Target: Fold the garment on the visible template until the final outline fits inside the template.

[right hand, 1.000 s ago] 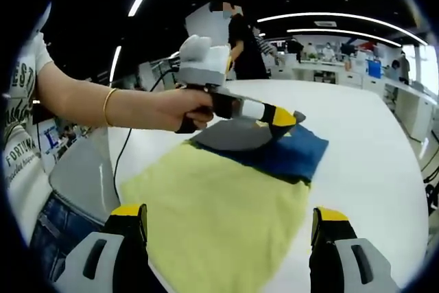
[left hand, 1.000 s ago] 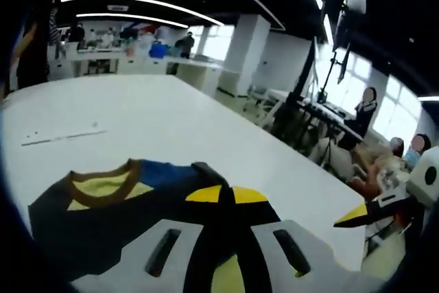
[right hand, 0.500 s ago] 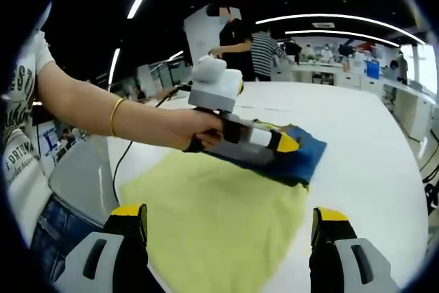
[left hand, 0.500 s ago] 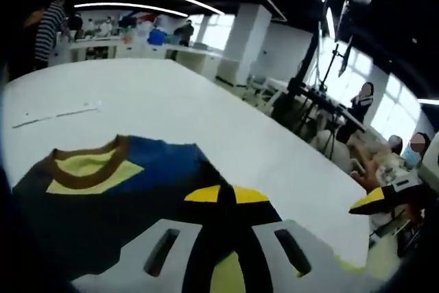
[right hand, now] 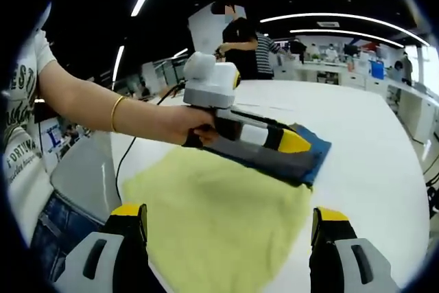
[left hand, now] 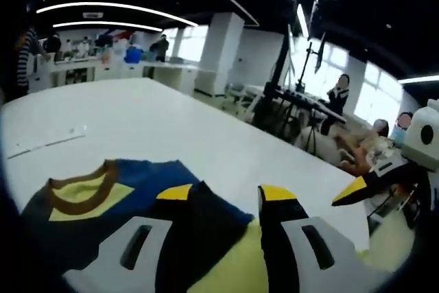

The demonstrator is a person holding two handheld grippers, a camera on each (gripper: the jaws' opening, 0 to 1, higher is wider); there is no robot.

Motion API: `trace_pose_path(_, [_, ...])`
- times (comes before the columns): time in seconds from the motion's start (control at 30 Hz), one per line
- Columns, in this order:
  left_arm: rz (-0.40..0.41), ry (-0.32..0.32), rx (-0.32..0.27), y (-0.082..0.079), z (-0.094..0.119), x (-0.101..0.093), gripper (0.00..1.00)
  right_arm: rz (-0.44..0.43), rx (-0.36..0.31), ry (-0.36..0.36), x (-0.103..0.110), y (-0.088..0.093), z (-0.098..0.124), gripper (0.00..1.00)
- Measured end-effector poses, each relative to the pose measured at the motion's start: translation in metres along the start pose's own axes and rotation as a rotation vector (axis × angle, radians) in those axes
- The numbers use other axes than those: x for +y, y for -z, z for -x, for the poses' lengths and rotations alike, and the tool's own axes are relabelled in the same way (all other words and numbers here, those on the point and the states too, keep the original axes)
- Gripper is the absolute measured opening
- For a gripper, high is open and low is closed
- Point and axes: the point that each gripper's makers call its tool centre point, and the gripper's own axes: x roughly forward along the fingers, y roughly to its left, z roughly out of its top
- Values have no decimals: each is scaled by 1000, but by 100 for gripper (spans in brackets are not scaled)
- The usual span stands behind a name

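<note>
My left gripper [left hand: 226, 193] has its jaws apart over the garment [right hand: 226, 204], which lies on the white table [right hand: 384, 142], yellow body toward 6 o'clock in the right gripper view, blue folded part at 1 o'clock. My right gripper [right hand: 230, 221] hangs wide open, holding nothing.

My left gripper view sits very low and close over the garment [left hand: 116, 200] on the white table [left hand: 137, 118]. It looks along the table toward the far windows, and the right gripper [left hand: 363, 186] pokes in at its right side. My right gripper view sits higher and farther back. It looks down across the garment [right hand: 226, 211] toward the left gripper [right hand: 291, 143] and the hand [right hand: 195, 128] holding it. Both views share the garment and the table [right hand: 370, 142].
</note>
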Motion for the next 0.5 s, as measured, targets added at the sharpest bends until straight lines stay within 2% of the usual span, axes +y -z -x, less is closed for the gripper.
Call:
trace_pose_path(0.13, [-32,11,-6,-3,13,2,49,8,8,-19,0,-2,1,99])
trace_pose_path(0.33, [-40,-2,-1,2,35,14,55,34,25,-52,4,-4,0,99])
trace_pose_path(0.5, [-52,10,-13,6,57,16,64,67,42,-84,9,-7,-2,99])
